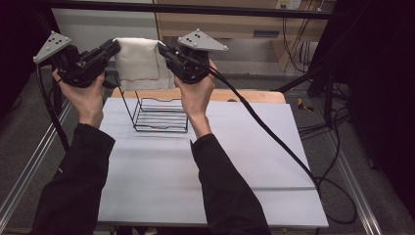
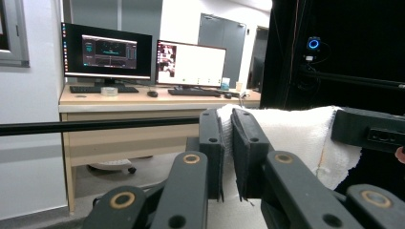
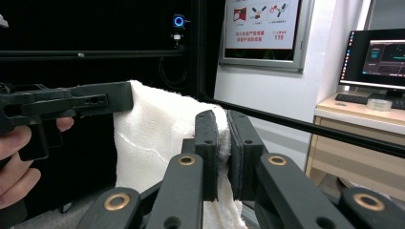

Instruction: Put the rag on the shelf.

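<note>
A: How did the fingers stand at that moment?

B: The left gripper [image 1: 113, 49] had its fingers [image 2: 210, 143] clamped on the left top corner of the white towel [image 1: 138, 59], with cloth pinched between the two pads. The right gripper [image 1: 163, 50] did the same at the right top corner, its fingers [image 3: 207, 143] closed tight on a fold of the cloth.

A: And the towel itself?

B: It hung stretched between the two grippers, held up in the air above the black wire rack [image 1: 160, 113]. Its top edge ran roughly level from one grip to the other, and its lower edge hung just above the rack's top wires, as far as the high view showed; I could not tell whether it touched them.

A: Where was the rack?

B: It stood on the white surface [image 1: 195, 166], toward its far edge, directly below the towel and between the person's two forearms.

A: Anything further out?

B: The left hand [image 1: 85, 95] and the right hand [image 1: 195, 93] were raised to either side of the rack, in dark sleeves. A black cable [image 1: 274, 134] trailed from the right gripper across the surface to the right of the rack and dropped over its edge. Beyond the towel, the left gripper view showed a desk [image 2: 143, 102] carrying two lit monitors [image 2: 143, 57].
</note>
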### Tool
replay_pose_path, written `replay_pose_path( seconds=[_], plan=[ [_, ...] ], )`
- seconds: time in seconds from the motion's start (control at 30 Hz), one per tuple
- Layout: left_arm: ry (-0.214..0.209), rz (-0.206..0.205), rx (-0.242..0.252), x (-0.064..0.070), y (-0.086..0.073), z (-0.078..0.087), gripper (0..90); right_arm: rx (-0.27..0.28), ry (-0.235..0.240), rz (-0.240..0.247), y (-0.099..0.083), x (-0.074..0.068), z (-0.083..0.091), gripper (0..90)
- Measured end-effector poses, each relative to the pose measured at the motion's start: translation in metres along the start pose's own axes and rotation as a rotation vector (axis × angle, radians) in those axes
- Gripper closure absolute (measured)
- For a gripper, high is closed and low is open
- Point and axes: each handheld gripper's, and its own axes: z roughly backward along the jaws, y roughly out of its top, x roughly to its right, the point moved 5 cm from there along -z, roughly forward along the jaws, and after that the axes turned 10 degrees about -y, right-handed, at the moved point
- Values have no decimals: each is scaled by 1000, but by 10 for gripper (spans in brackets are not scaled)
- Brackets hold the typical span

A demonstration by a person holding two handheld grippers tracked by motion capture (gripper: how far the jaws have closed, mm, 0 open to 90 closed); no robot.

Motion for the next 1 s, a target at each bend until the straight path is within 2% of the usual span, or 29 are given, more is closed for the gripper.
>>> replay_pose_path(
  seconds=[0.23,0.43,0.67,1.0],
  plan=[
    [12,-10,-2,-7,8,-7,826,1,-6,1,6,3,-10,840],
    [17,13,10,-14,13,-13,826,3,-15,16,15,4,-17,840],
    [31,-4,-14,-22,14,-23,826,-10,-27,11,15,10,-29,840],
    [51,4,-42,-39,10,-41,825,-32,-43,-8,11,18,-47,839]
  ],
)
